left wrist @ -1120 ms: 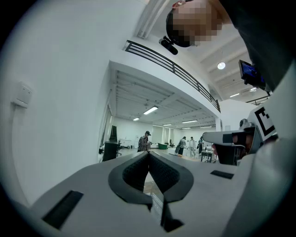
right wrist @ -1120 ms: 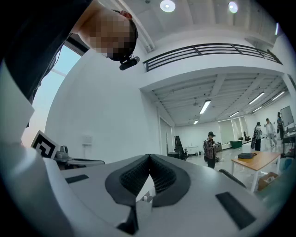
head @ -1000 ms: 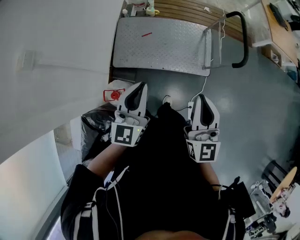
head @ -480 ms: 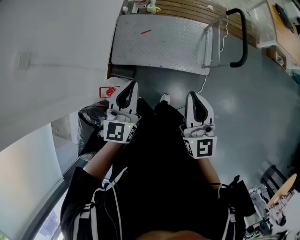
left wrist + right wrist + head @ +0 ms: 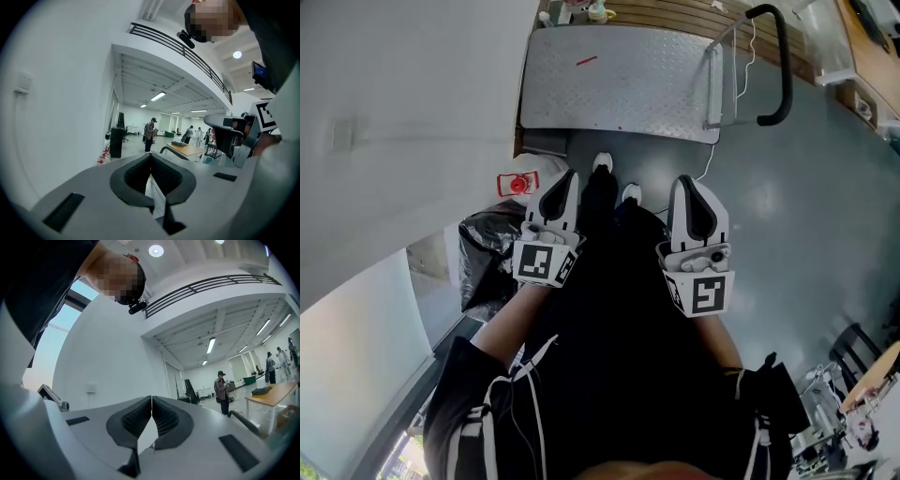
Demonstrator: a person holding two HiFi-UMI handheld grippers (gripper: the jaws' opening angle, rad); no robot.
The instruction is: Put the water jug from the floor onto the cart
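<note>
Just left of the clenched, empty left tool sits the water jug; right tool likewise clenched.

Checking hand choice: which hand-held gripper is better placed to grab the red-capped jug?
Left, probably: the left hand-held gripper is beside the red-capped jug; the right hand-held gripper is beyond the person's legs.

Jaws of left hand-held gripper together, empty, white wall at left, right hand-held gripper at right edge
</note>
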